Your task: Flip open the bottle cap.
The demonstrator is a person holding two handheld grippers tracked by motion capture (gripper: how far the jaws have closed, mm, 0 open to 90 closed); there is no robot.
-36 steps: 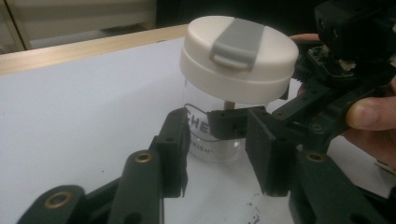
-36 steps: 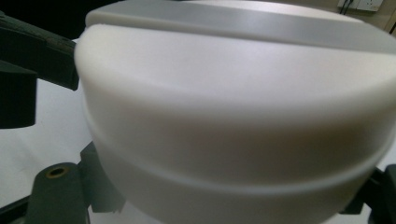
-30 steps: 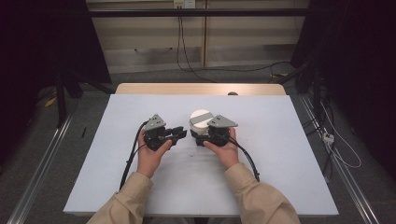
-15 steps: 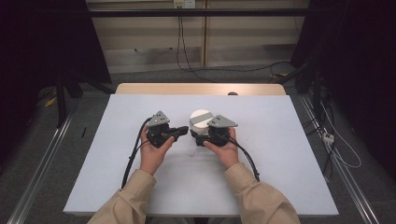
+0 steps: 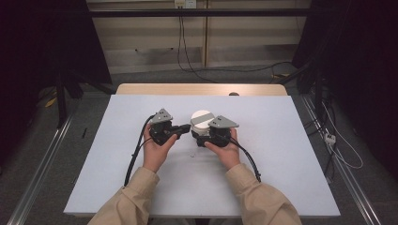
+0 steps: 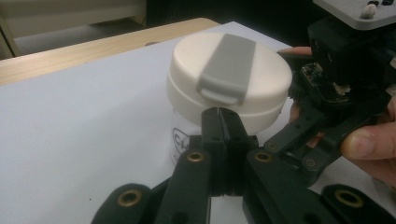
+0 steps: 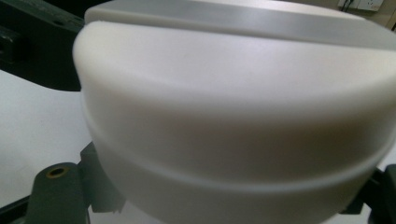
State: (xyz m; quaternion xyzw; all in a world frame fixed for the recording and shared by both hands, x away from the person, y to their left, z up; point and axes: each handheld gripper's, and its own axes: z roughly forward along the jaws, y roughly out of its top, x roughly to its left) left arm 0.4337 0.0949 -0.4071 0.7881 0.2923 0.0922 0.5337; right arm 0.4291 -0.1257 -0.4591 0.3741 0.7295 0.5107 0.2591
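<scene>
Right gripper (image 5: 202, 136) clamps the white jar (image 5: 201, 123) while the left gripper (image 5: 187, 127), jaws pressed together empty, noses from nine o'clock under its grey flip tab (image 6: 227, 67); a steady upward pry should open it.

white table (image 5: 291, 154) (wooden edge), floor cables (image 5: 244, 70)
</scene>
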